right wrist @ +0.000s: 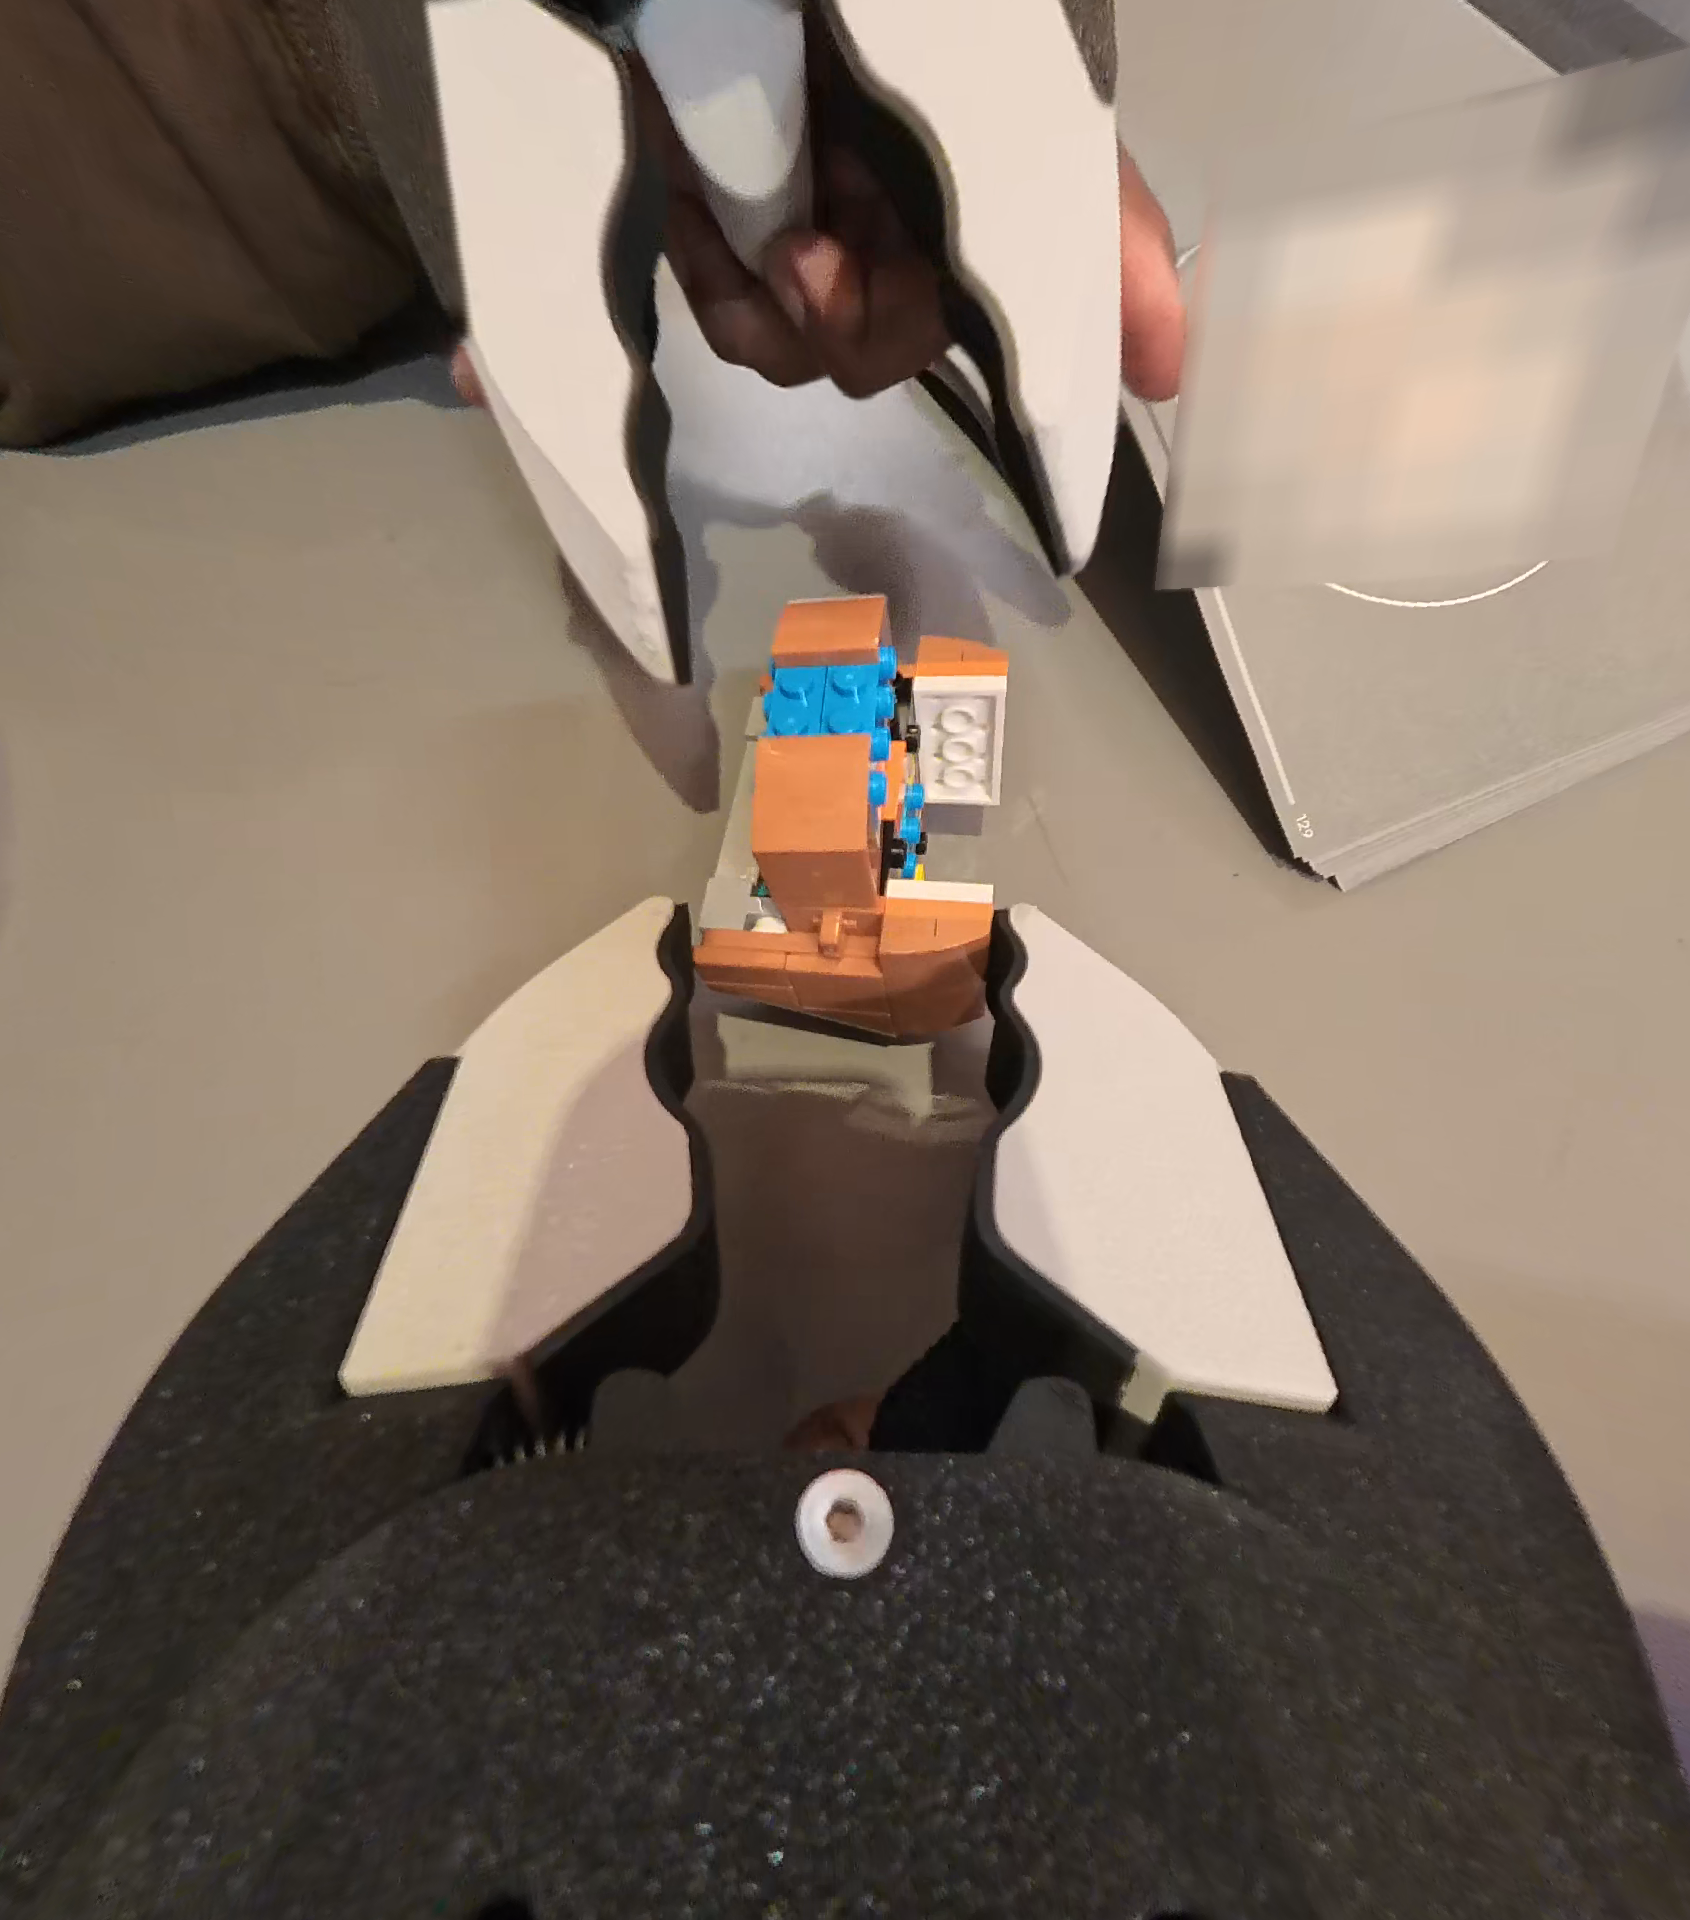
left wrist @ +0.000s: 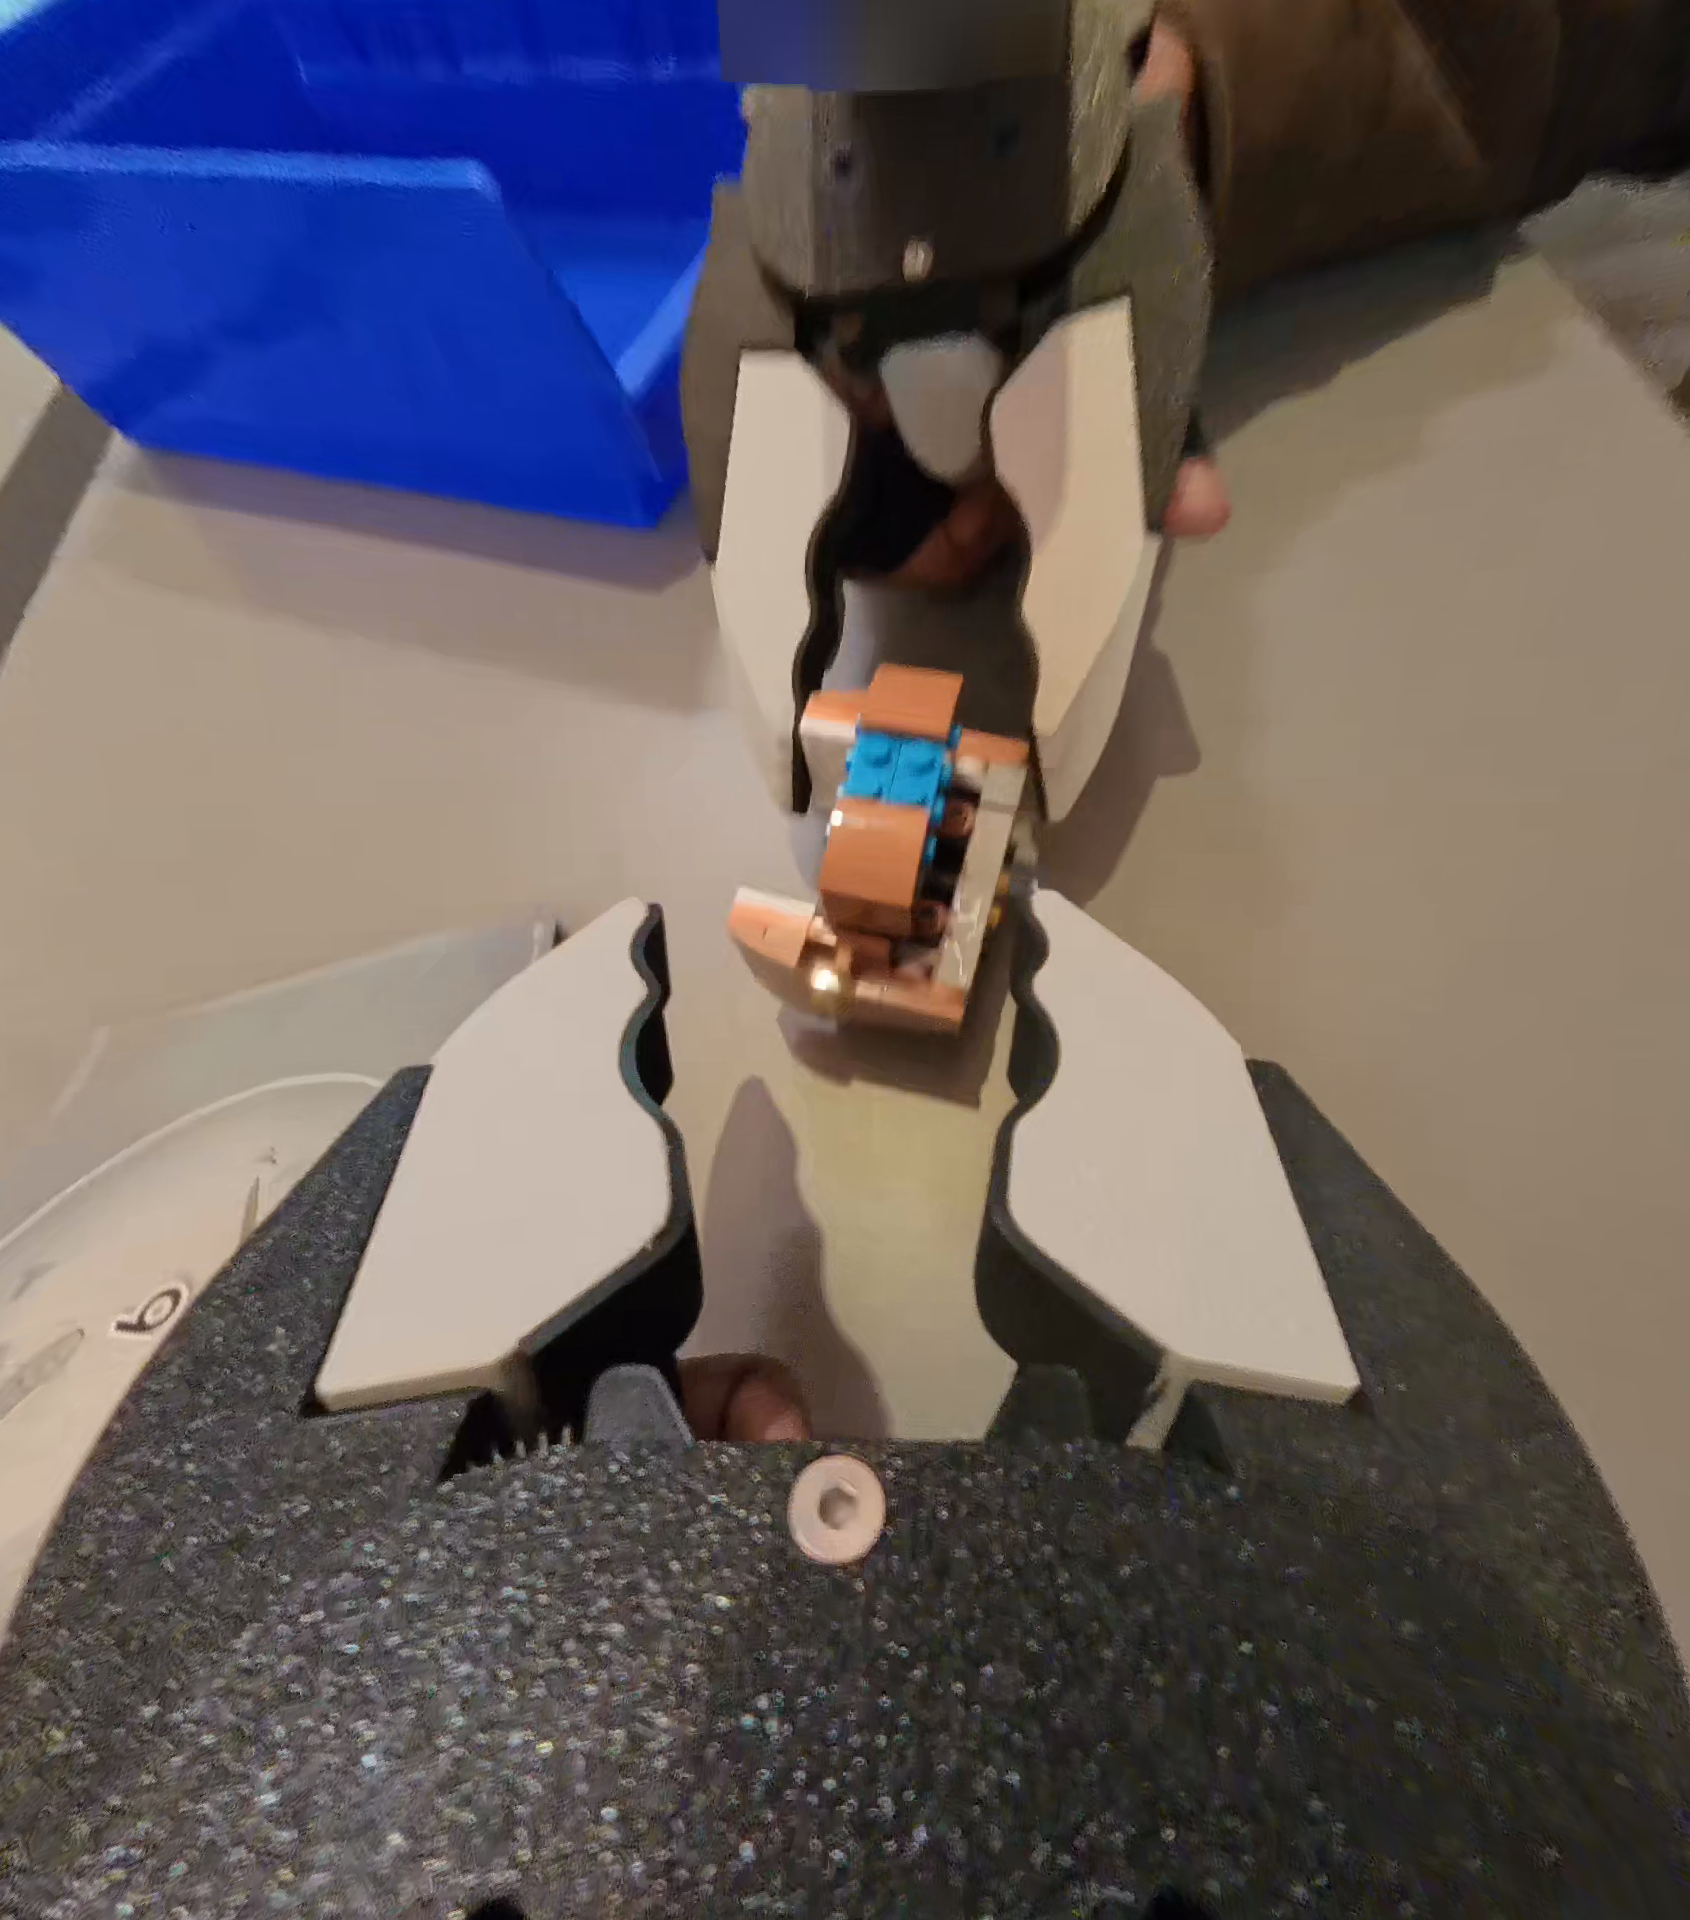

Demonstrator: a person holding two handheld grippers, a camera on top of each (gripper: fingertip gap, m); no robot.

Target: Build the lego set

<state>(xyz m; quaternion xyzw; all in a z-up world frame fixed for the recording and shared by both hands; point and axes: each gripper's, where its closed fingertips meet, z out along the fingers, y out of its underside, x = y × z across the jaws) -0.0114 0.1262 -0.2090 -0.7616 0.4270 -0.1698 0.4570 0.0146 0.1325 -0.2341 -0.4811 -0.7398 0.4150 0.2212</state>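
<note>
A small lego model (left wrist: pixel 872 873) of brown, blue, white and grey bricks with a gold ball at its near end lies lengthwise on the grey table (left wrist: pixel 1443 935). My left gripper (left wrist: pixel 841 914) is open, with its fingertips on either side of the model's gold-ball end, not clamping it. My right gripper (left wrist: pixel 919 795) faces it from the far side, its fingers against both sides of the model's other end. In the right wrist view my right gripper (right wrist: pixel 841 914) is shut on the model's (right wrist: pixel 820 831) brown curved end. The open left gripper (right wrist: pixel 872 613) hovers at the far end.
A blue bin (left wrist: pixel 301 291) stands at the back left of the left wrist view. A clear plastic sheet or bag (left wrist: pixel 41 1351) lies at the left, partly under my left gripper. A grey instruction booklet (right wrist: pixel 1495 727) lies to the right of the model. A person's brown sleeve (left wrist: pixel 1392 125) is behind the right gripper. My hands' fingertips stand some 5 cm from each other.
</note>
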